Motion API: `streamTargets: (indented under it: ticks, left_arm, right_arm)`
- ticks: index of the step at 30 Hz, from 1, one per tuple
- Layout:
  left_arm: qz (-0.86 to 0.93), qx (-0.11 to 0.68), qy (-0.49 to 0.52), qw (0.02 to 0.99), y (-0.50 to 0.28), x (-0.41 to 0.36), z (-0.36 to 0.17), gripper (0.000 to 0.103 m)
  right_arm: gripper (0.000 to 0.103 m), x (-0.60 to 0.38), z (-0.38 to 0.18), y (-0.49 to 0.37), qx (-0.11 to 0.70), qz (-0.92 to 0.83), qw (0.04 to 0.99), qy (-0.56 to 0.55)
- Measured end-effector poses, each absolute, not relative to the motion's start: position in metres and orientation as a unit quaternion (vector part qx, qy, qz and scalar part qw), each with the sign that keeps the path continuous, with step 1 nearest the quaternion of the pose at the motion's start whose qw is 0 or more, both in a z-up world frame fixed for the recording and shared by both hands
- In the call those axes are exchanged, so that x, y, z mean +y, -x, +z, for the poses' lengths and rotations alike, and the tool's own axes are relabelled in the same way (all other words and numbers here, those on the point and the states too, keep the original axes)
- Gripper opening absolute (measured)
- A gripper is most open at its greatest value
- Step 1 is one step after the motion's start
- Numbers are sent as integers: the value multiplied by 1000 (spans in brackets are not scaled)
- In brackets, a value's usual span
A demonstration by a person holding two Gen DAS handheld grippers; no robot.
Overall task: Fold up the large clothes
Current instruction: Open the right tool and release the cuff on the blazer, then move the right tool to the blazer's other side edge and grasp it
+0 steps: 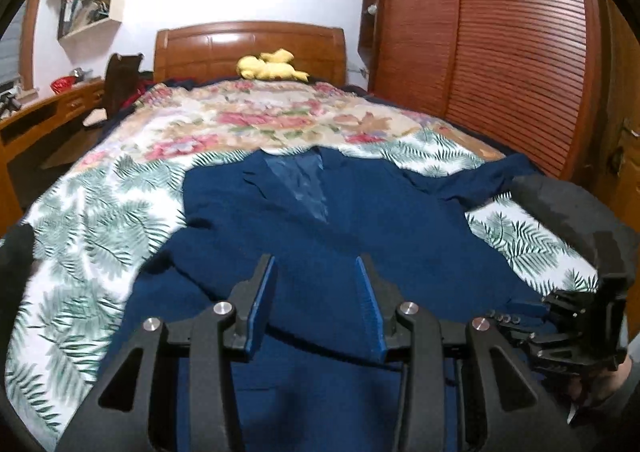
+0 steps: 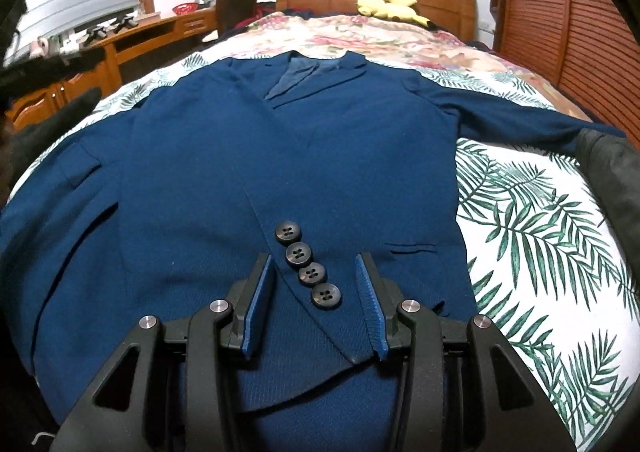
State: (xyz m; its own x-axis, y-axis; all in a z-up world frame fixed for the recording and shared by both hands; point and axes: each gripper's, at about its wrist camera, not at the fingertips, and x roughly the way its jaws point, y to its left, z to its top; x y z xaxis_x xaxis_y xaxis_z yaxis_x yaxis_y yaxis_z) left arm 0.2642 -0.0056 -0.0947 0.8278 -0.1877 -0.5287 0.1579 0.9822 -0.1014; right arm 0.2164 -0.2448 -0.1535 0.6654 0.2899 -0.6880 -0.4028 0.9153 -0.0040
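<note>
A dark blue suit jacket [image 2: 280,152] lies face up on the bed, collar toward the headboard. One sleeve [image 2: 520,112] stretches out to the right. The other is folded across the front, and its cuff [image 2: 320,328] carries a row of several dark buttons [image 2: 298,254]. My right gripper [image 2: 314,257] hangs open just over that cuff, a finger on each side of the buttons, pads not pressing. Seen from the left wrist, the jacket [image 1: 320,220] fills the middle. My left gripper [image 1: 316,264] stands open above its lower front with nothing in it. The right gripper [image 1: 548,310] shows at the right edge.
The bed has a leaf-print sheet [image 2: 540,232] and a floral quilt [image 1: 260,112], with a yellow plush toy [image 1: 268,68] by the wooden headboard. A louvred wardrobe [image 1: 500,52] stands on the right, a desk [image 1: 40,120] and chair [image 1: 120,80] on the left. A dark sleeve [image 1: 560,204] reaches in.
</note>
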Motion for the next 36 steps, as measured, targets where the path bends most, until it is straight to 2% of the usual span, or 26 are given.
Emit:
streamTargets:
  ticks: [10,18,22,23,27,36]
  left_arm:
    - [-109,297,7,949,-278,-28,-132,39]
    - [-136,275,8,952,-268,-29,-126,39]
    - [-146,273,21,951,-268,-24,-125,40]
    - [-148,270,23,951,-267,-24,-124,40]
    - [-149,251,28,956,-261,-19,-116,44]
    - [-133,227,25,964,-254,0,-104,47]
  right_arm:
    - [43,-245,-152,-216,359,186,911,76]
    - [43,-248,-146,-215,364,184,911,68]
    - [43,-262,-118,-214,350,181,917,61]
    - [44,-267,-110,-216,346,180,919,59]
    - [58,-289,-84,-241,338,154,927,56]
    - [59,-344,-86,-334,368,79,927,3]
